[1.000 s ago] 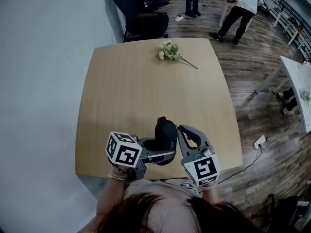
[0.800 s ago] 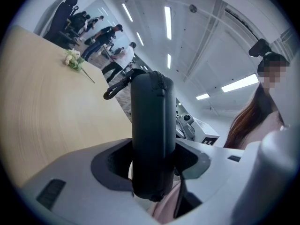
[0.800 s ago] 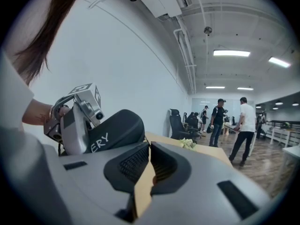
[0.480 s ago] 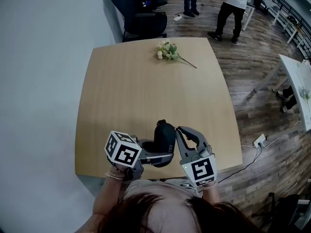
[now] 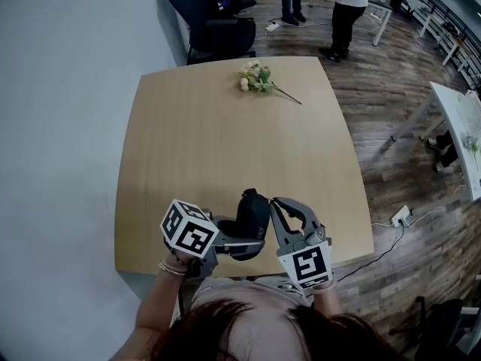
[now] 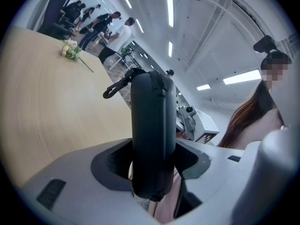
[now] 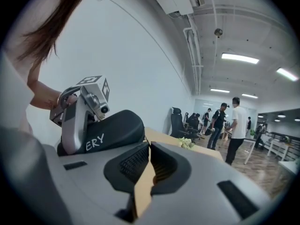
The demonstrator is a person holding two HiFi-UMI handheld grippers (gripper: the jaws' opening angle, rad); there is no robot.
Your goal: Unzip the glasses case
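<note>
My left gripper (image 5: 242, 235) is shut on a black zip-up glasses case (image 5: 252, 213) and holds it on edge above the near edge of the wooden table (image 5: 210, 141). In the left gripper view the case (image 6: 151, 121) stands upright between the jaws, and its zipper pull (image 6: 117, 87) hangs free at the top left. My right gripper (image 5: 281, 204) sits just right of the case with its jaws together. In the right gripper view its fingertips (image 7: 149, 145) meet with nothing visible between them, and the case (image 7: 115, 128) lies to their left.
A small bunch of pale flowers (image 5: 255, 77) lies at the table's far edge. A black office chair (image 5: 214, 28) stands behind the table. People (image 5: 347, 13) walk on the wood floor at the back, and a white table (image 5: 458, 126) is at the right.
Both grippers and the case have kept nearly the same place. The person in the white shirt at the back has walked to the left.
</note>
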